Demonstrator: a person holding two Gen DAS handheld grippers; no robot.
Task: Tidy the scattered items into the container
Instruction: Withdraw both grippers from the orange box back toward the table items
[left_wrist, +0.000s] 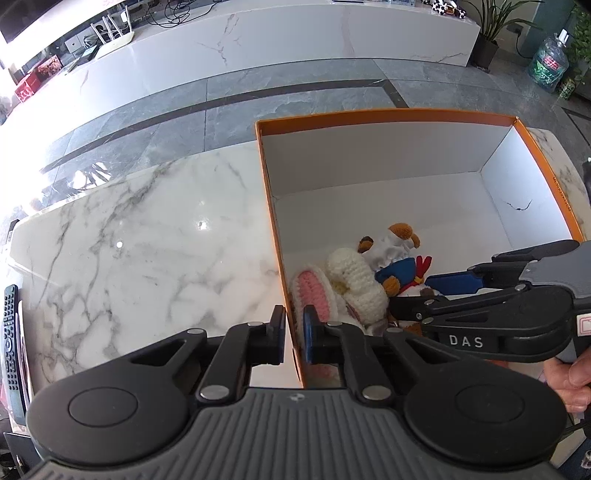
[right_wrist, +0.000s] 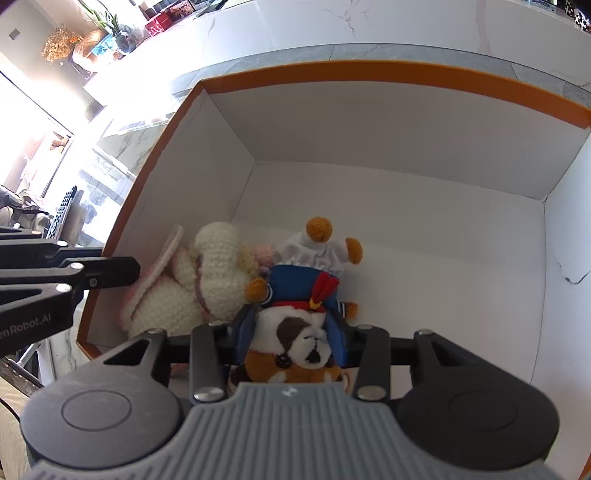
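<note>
Nearest the right wrist camera, the right gripper (right_wrist: 293, 341) has its blue pads clamped on the head of a plush dog (right_wrist: 295, 343) in a blue sailor suit and white cap; the dog lies low inside the box (right_wrist: 369, 75), close to its near left corner, body stretched away from the camera. Just beside it on the left, touching it, lies a cream crocheted rabbit (right_wrist: 195, 284) with pink ears, pressed against the left wall. Seen from the left wrist, the left gripper (left_wrist: 294, 334) has its jaws drawn together astride the box's orange left wall, one finger outside over the marble table (left_wrist: 147, 229), one inside; it seems to pinch the wall and steady the box, though the contact itself is hard to read. A remote (left_wrist: 11, 332) lies at the table's left edge.

Judged from this, the step in hand is setting the dog down in the box; both toys seen are already inside. The next move calls for the right jaws to part and lift straight up, clear of the rabbit, while the left keeps the light box from shifting; whether other items wait outside cannot be told.
</note>
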